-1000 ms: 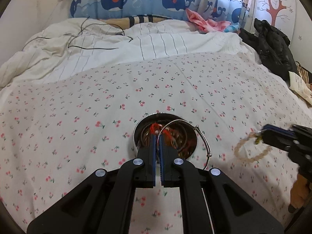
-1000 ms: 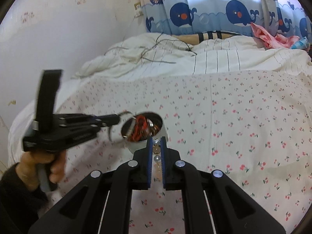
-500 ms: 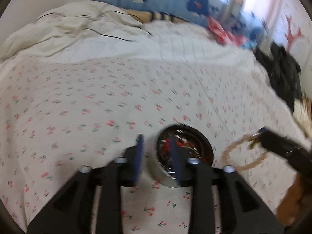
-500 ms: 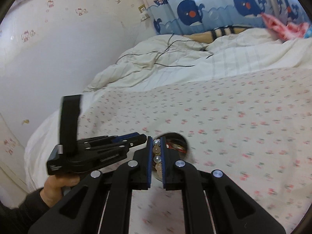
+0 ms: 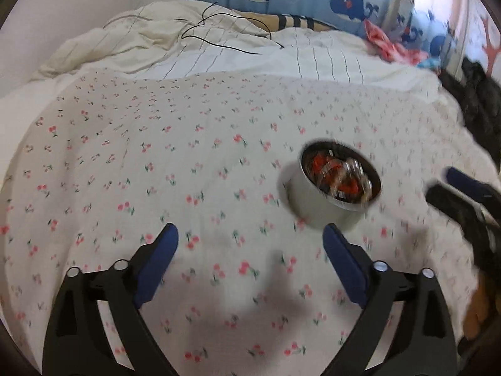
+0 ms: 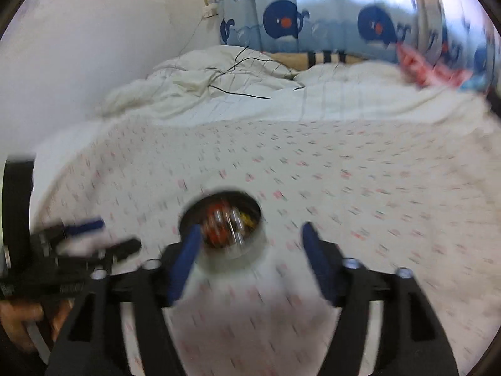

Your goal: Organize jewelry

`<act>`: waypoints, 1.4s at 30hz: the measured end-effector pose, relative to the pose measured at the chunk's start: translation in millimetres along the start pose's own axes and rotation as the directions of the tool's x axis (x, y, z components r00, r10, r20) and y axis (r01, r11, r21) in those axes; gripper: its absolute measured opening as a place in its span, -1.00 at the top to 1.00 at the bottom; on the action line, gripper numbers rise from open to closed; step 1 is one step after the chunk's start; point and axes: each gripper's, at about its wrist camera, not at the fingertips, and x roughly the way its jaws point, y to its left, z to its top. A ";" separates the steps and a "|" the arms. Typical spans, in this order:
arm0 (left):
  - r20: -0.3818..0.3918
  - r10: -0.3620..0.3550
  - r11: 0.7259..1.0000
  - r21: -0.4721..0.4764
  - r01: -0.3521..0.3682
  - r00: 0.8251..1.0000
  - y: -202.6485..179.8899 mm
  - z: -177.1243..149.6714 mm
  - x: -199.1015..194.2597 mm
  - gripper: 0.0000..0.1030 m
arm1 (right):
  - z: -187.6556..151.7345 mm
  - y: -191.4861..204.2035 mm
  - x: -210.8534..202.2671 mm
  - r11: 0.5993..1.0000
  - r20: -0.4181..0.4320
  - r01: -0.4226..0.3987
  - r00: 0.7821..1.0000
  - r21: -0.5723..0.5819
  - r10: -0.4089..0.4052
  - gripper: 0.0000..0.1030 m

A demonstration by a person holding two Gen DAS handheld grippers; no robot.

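Observation:
A round silver tin [image 5: 332, 194] stands on the cherry-print bedspread and holds a blurred heap of red, silver and beaded jewelry [image 5: 343, 177]. My left gripper [image 5: 247, 247] is open and empty, down and left of the tin. My right gripper [image 6: 250, 239] is open and empty, with the tin [image 6: 233, 244] just beyond its left finger [image 6: 184, 260]. The right gripper also shows at the right edge of the left wrist view [image 5: 454, 194], and the left gripper at the left edge of the right wrist view [image 6: 94, 235]. Both views are motion-blurred.
The cherry-print bedspread [image 5: 156, 172] covers the near bed. A rumpled white duvet [image 5: 188, 47] with a black cable [image 5: 225, 37] lies behind it. Dark clothing [image 5: 476, 100] is piled at the right, and whale-print curtains [image 6: 313, 22] hang at the back.
Both grippers opened. The left let go of the silver bangle and the right let go of the beaded bracelet; both now lie in the tin. The left gripper moved back and left.

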 end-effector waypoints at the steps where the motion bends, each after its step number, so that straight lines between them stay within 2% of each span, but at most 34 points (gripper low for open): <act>1: 0.007 0.018 1.000 0.013 -0.019 1.000 -4.7 -5.6 -2.4 -0.85 | -8.3 3.5 -4.3 0.999 0.004 0.037 0.999 -0.031 -0.037 -0.46; 3: 0.033 0.070 0.997 0.024 -0.070 0.997 -13.7 -16.6 -6.8 -0.85 | -30.1 8.8 -13.6 0.989 0.024 0.130 0.991 -0.066 -0.129 -0.55; 4: 0.044 0.093 0.995 0.021 -0.094 0.995 -18.0 -20.9 -7.9 -0.85 | -37.0 7.6 -14.6 0.987 0.032 0.149 0.989 -0.058 -0.147 -0.65; 6: 0.063 0.110 0.994 0.020 -0.112 0.992 -24.9 -23.5 -9.4 -0.85 | -44.4 3.1 -6.5 0.984 0.003 0.176 0.984 -0.026 -0.176 -0.69; 8: 0.079 0.124 0.991 0.036 -0.127 0.989 -31.6 -23.3 -11.9 -0.85 | -42.5 2.2 4.2 0.987 -0.051 0.157 0.986 -0.017 -0.158 -0.69; 13: 0.124 0.126 0.990 0.040 -0.132 0.984 -36.9 -20.8 -24.0 -0.85 | -43.7 2.2 3.4 0.987 -0.040 0.161 0.986 -0.013 -0.162 -0.73; 22: 0.101 0.128 0.992 -0.001 -0.129 0.987 -27.8 -19.4 -21.3 -0.85 | -46.0 0.4 7.6 0.988 -0.062 0.151 0.987 0.009 -0.150 -0.76; 42: 0.095 0.123 0.991 0.037 -0.127 0.988 -35.9 -19.9 -24.1 -0.85 | -47.6 -3.1 7.3 0.989 -0.077 0.144 0.987 0.025 -0.141 -0.76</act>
